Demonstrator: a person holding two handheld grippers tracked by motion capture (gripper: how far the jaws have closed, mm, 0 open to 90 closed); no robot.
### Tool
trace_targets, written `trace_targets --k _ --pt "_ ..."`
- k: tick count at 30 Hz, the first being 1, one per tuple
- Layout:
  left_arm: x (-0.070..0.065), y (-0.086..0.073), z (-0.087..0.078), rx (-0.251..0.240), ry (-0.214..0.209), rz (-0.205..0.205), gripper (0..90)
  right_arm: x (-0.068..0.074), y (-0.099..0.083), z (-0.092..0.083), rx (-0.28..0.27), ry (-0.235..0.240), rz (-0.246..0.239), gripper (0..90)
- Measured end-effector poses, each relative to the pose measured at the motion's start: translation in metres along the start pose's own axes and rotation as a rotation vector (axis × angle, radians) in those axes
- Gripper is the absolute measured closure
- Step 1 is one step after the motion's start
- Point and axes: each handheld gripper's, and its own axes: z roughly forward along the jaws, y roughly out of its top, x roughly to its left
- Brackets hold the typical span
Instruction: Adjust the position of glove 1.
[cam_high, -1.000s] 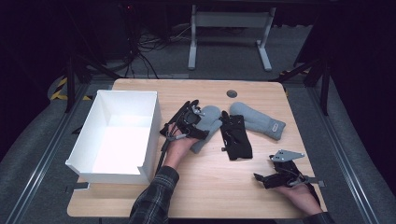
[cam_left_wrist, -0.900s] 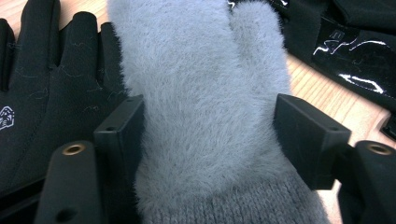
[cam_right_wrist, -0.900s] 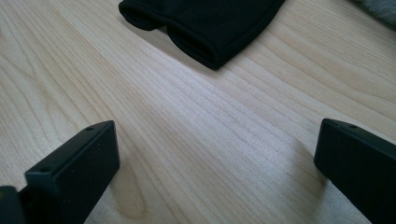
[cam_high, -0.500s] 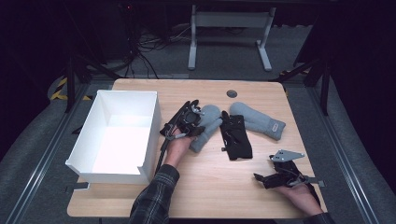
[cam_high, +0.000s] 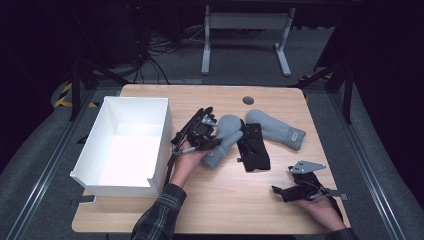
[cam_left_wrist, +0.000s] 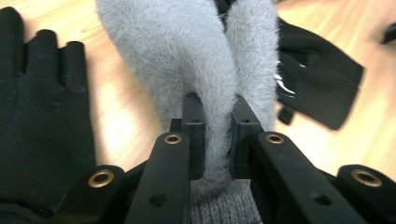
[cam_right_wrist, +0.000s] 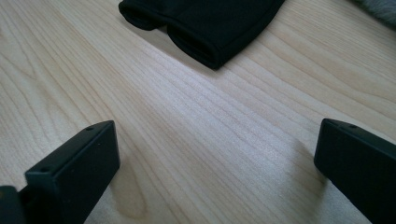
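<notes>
Work in hand: the person is gathering gloves off the desk (cam_high: 235, 200), judging by the white box (cam_high: 95, 172) standing open at the left; so far the box is showing nothing inside.
Left gripper: the left gripper (cam_high: 210, 131) is pinching the nearer grey mitten (cam_high: 222, 142); its jaws have just been closing, and in the left gripper view the pads are pressing a fold of the grey mitten (cam_left_wrist: 187, 56) between them.
Where the mitten is: it is lying mid-desk, just right of the box, its near end still appearing to rest on the wood.
Right gripper: the right gripper (cam_high: 292, 190) is waiting at the near right of the desk, jaws spread wide over bare wood, gripping nothing.
Still on the desk: a second grey mitten (cam_high: 277, 130) is lying farther right; a black glove (cam_high: 252, 150) is lying between the two mittens, touching the held one; another black glove (cam_left_wrist: 37, 107) is showing beside the held mitten in the left gripper view.
Done: the grasp on the first mitten looks made.
Left: lifting it, carrying it left over the box wall, letting go, then likely the same for the other gloves.
Progress: early, by my reading.
</notes>
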Motion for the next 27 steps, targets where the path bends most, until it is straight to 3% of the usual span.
trace_targets --k 12,27 --pt "-0.029 -0.014 -0.018 -0.011 -0.095 0.037 80.7 0.0 0.0 0.0 0.0 0.0 0.0 0.5" --pt "-0.066 -0.042 -0.028 0.006 -0.146 0.109 80.7 0.0 0.0 0.0 0.0 0.0 0.0 0.5"
